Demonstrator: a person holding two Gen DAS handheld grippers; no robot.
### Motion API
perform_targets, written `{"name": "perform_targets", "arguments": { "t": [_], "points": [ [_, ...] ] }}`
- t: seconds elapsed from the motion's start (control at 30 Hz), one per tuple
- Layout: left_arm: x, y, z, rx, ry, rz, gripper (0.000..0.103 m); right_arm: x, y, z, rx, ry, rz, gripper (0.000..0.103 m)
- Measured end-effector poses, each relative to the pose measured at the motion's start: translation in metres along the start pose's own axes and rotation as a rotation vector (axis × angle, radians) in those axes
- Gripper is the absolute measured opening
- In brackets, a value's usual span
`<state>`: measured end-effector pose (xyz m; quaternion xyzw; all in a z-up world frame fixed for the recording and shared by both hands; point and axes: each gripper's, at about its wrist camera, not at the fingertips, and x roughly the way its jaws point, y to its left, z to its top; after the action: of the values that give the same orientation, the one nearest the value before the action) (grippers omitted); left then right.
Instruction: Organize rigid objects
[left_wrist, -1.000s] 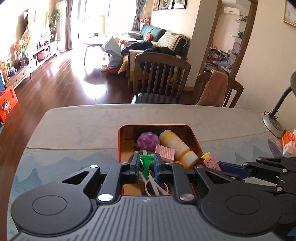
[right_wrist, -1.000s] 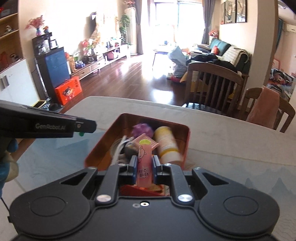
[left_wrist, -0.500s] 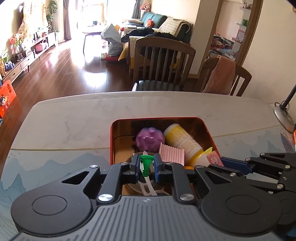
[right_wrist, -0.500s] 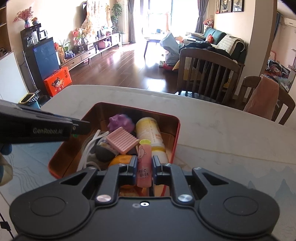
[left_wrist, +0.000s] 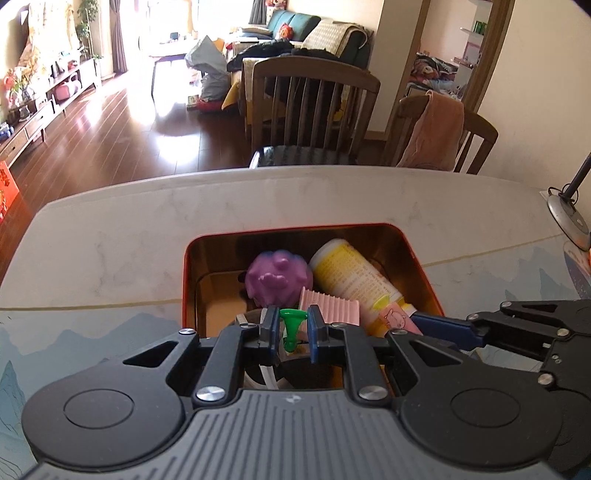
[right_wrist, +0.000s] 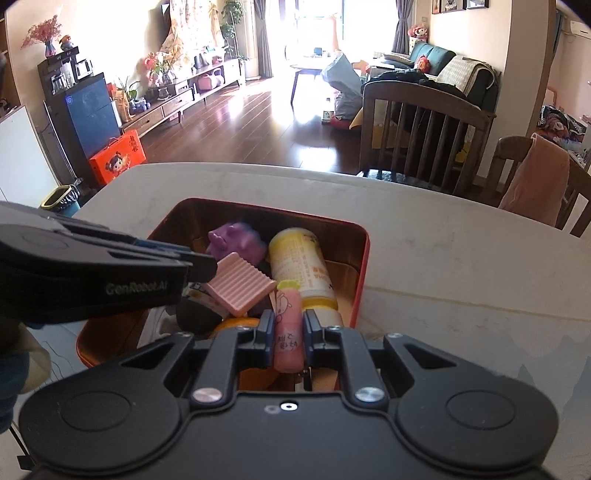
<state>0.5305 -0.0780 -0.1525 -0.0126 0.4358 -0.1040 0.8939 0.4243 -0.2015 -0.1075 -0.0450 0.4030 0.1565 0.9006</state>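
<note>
Both grippers over the red tin (left_wrist: 413, 258), each loaded. Left gripper (left_wrist: 291, 330) pinched tight on a small green peg (left_wrist: 291, 325), flared end up, stem pointing down toward the bottom of the frame. Right gripper (right_wrist: 289, 334) clamped on a pink tube (right_wrist: 288, 325), its long axis running straight up the frame along my fingers, yellow cap at the far end. Tin sits mid-frame on the marble table (left_wrist: 129, 240), already holding a purple toy (left_wrist: 277, 275), a yellow bottle (left_wrist: 354, 275) lying slantwise and a pink ridged block (left_wrist: 330, 308). What matters next: both loads hang directly above the near half of the tin, so a drop means opening in place. In the right view the left tool crosses in from the left edge, close over the block; I judge the right hand has the freer slot, beside the bottle, where the tube lies parallel to it
</note>
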Motion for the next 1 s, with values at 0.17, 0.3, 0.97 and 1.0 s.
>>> {"name": "perform_targets", "arguments": {
  "t": [0.17, 0.3, 0.97, 1.0],
  "points": [
    [0.003, 0.002, -0.001, -0.009, 0.017, -0.003, 0.015, -0.004, 0.002, -0.002, 0.003, -0.004, -0.005, 0.022],
    [-0.001, 0.002, -0.002, -0.006, 0.011, 0.019, 0.016, -0.010, 0.000, -0.004, 0.022, -0.009, 0.006, 0.029],
    [-0.074, 0.003, -0.027, 0.015, -0.115, 0.027, 0.068, -0.060, 0.014, -0.011, 0.047, -0.075, 0.009, 0.052],
    [-0.079, 0.003, -0.028, 0.019, -0.118, 0.028, 0.068, -0.063, 0.015, -0.012, 0.052, -0.080, 0.010, 0.053]
  ]
}}
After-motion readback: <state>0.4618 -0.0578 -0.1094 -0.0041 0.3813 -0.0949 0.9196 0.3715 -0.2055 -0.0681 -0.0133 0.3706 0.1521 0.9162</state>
